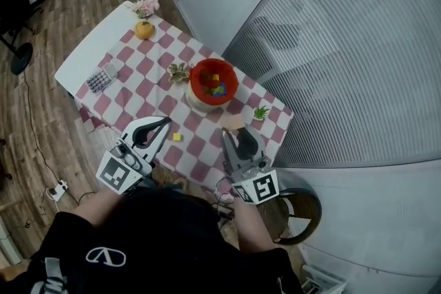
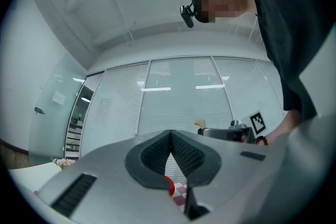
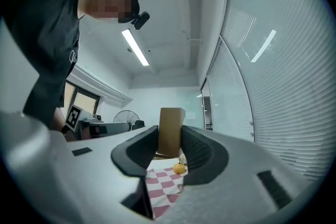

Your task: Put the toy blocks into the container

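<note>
The right gripper (image 3: 170,136) is clamped on a tan block (image 3: 170,119) and holds it level above the table, probably ready to carry it to the red container (image 1: 198,72), which has coloured blocks inside. The left gripper (image 2: 171,138) is closed on nothing, near a small yellow block (image 1: 177,137) on the checked cloth (image 1: 141,69); wood floor (image 1: 41,127) and slatted blinds (image 1: 344,58) surround the table
</note>
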The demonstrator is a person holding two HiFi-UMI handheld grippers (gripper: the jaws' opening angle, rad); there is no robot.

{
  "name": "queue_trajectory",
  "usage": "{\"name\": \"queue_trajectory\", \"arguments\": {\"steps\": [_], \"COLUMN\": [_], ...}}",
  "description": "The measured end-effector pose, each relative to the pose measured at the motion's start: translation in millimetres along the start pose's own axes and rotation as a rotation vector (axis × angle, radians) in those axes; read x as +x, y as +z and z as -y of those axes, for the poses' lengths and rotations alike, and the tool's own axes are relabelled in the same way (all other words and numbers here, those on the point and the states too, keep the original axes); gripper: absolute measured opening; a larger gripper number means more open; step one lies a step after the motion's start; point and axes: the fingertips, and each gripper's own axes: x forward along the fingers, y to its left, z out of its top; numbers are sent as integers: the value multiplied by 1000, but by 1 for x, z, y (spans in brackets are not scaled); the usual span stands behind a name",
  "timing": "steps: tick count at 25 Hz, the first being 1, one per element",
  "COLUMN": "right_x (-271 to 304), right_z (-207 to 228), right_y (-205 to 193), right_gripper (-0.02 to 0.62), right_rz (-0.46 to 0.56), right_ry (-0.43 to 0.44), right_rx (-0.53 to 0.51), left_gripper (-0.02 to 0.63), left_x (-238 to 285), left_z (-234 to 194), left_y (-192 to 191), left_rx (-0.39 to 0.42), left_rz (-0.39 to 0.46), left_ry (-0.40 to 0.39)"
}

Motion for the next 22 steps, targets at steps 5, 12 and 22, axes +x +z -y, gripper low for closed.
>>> {"name": "queue_trajectory", "arguments": {"steps": [5,12,22], "right_x": [-6,5,66], "right_z": [2,14,69], "right_y": [-1,-9,-39], "right_gripper": [137,137,137], "right_rz": [2,-8,-44], "right_ry": [-23,-48,-81], "right_rx": [2,1,-37], "left_gripper": [6,6,6], "left_x": [0,-1,-7], "left_z": [1,-1,-7], "left_y": [0,0,-2], "left_rx": [2,-2,7], "left_rz": [-4,-3,-14], "left_ry": [-4,-1,21]}}
